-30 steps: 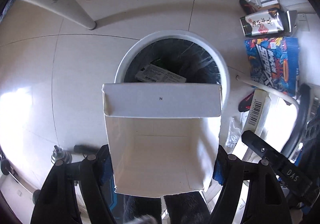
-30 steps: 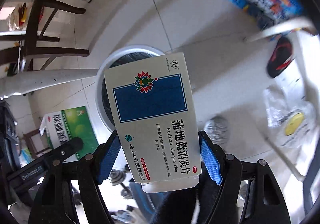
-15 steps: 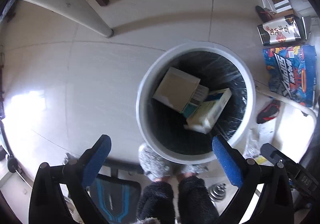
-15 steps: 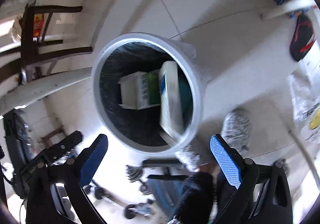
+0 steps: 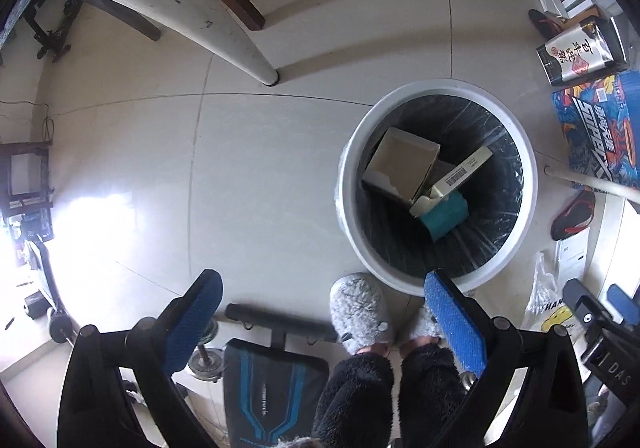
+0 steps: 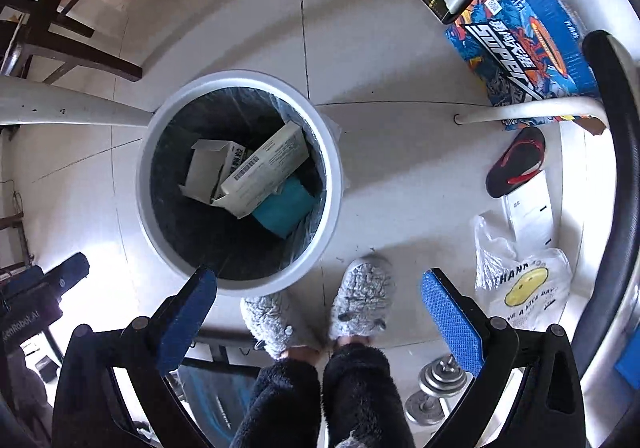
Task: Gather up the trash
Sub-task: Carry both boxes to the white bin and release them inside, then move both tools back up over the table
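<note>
Trash bin (image 6: 240, 87) rim hides part of teal packet (image 6: 284, 209).

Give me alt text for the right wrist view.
A white trash bin with a dark liner holds two cartons and a teal item. The right claw hangs open and empty above grey slippers on the tiled floor.

Bright daylight, left-side floor (image 5: 132, 175) glare (blown out), fisheye-bent edges, sharp focus
</note>
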Available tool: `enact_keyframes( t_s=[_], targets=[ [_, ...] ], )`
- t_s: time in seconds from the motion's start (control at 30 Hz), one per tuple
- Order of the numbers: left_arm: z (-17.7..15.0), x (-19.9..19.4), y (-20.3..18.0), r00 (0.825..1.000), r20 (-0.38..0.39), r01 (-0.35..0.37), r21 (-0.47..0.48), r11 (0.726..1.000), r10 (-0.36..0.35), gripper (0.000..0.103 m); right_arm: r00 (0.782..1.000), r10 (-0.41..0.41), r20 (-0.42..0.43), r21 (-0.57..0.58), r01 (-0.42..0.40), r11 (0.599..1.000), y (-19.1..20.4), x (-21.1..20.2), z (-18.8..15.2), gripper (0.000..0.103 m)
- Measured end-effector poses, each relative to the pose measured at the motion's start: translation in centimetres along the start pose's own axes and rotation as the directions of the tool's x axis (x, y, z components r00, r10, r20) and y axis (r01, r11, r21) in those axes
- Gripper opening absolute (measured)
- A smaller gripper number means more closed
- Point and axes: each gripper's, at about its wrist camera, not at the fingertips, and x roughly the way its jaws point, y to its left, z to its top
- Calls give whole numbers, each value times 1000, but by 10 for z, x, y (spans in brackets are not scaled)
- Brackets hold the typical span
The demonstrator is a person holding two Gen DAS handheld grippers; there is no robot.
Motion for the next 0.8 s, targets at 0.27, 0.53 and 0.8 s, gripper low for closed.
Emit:
enact_keyframes(
  t_s=[0.27,0.53,0.8],
  targets=[
    [-19,-43,2,999,30,25,35,999,-26,103,999,-19,29,-8,19,1000,6,-53,-18,103],
    [-46,-102,5,998,25,54,65,996,-56,103,999,-18,50,-24,19,1000,6,-120,-37,103],
    [-75,-189,15,997,52,56,114,992,-63,103,997,-12,72,-26,14,1000,8,-223,-62,103]
  ],
)
